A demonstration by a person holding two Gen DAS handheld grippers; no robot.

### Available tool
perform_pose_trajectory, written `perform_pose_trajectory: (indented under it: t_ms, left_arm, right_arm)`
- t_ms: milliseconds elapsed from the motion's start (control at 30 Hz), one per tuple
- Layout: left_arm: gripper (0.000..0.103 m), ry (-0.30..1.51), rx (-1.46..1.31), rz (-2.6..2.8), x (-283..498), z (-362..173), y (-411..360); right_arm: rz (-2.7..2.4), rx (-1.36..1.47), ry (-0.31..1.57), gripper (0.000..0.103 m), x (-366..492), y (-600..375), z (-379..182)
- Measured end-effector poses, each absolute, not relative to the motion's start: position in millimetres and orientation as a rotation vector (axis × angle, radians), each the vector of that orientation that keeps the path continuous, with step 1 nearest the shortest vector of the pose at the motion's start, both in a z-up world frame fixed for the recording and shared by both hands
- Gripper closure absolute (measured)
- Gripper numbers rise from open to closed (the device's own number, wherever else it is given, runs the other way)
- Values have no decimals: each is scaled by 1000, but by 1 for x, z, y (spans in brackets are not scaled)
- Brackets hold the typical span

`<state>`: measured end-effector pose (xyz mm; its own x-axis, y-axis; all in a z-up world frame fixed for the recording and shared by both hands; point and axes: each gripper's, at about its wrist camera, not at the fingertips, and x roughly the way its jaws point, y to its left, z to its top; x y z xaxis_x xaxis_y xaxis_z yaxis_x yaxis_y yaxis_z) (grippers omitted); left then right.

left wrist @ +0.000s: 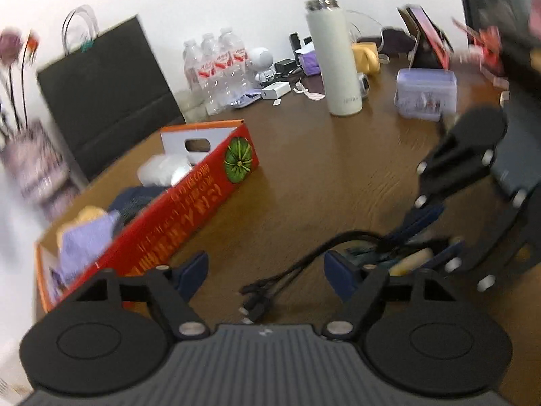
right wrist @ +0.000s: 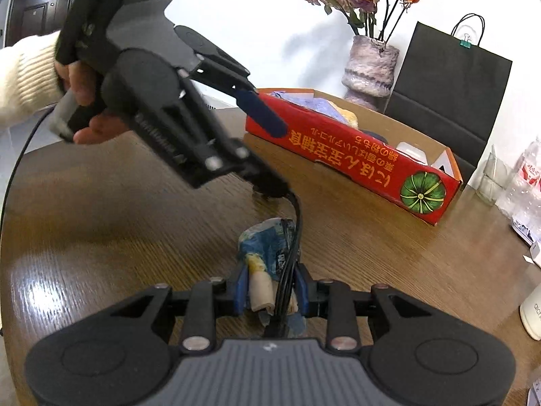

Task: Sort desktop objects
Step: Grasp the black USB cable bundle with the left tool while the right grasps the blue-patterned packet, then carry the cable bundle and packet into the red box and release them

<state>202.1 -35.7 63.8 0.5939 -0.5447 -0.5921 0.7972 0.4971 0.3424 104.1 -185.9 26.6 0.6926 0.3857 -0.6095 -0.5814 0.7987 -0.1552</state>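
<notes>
My right gripper (right wrist: 270,287) is shut on a blue and cream snack wrapper (right wrist: 262,247) together with a black cable (right wrist: 294,237), just above the wooden table (right wrist: 101,230). My left gripper (left wrist: 267,267) is open and empty. The cable's plugs (left wrist: 255,299) lie between its fingers. In the left wrist view the right gripper (left wrist: 426,233) shows at the right with the wrapper (left wrist: 409,260) in it. In the right wrist view the left gripper (right wrist: 270,155) hovers over the table near the red cardboard box (right wrist: 355,155).
The red box (left wrist: 189,196) holds purple, yellow, dark blue and white items. A black paper bag (left wrist: 104,91), water bottles (left wrist: 216,64), a white flask (left wrist: 338,61), a lilac tub (left wrist: 426,93) and small gadgets stand at the back. A vase of dried roses (right wrist: 368,67) stands behind the box.
</notes>
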Motion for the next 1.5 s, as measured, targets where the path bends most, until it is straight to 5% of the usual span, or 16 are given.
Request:
perform_pose_trajectory:
  t_ms: [133,233,467,533,1000,1067,1100,1133,1167,1233,1267,1500]
  left_arm:
    - [33,387,711,-920,204,52,-57]
    - [90,364,780,-964,198,39,-64]
    - [93,392,539,-757,182,44,-32]
    - [95,390,457,-656,178,51,-17]
    - [99,396,130,-384,126,86,32]
    - [99,393,133,-391,124,86,35]
    - [99,394,125,-391,123,87,37]
    - [99,390,116,-386,123,89,38]
    - [99,389,112,-379,124,90,39]
    - [99,377,96,-375,129,98,42]
    - [99,370,85,-376,132,102,43]
    - [99,330,16,-356,198,149,46]
  right_arm:
    - [571,-339,594,75,106,-187,27]
    - [558,-348,590,75,103,-186,27]
    - [497,-301,590,72,93,-199,27]
    - [451,-295,582,63,95,-199,27]
    - [399,-104,638,42,150,-176,41]
    - [389,-46,666,43,167,-173,40]
    - [387,-23,678,51,175,-170,39]
    - [388,-13,692,74,181,-168,37]
    - [380,-14,703,84,185,-165,36]
    - [359,-21,697,89,187,-160,38]
    - [349,-14,690,100,187,-160,41]
    - [245,33,548,100,197,-188,93]
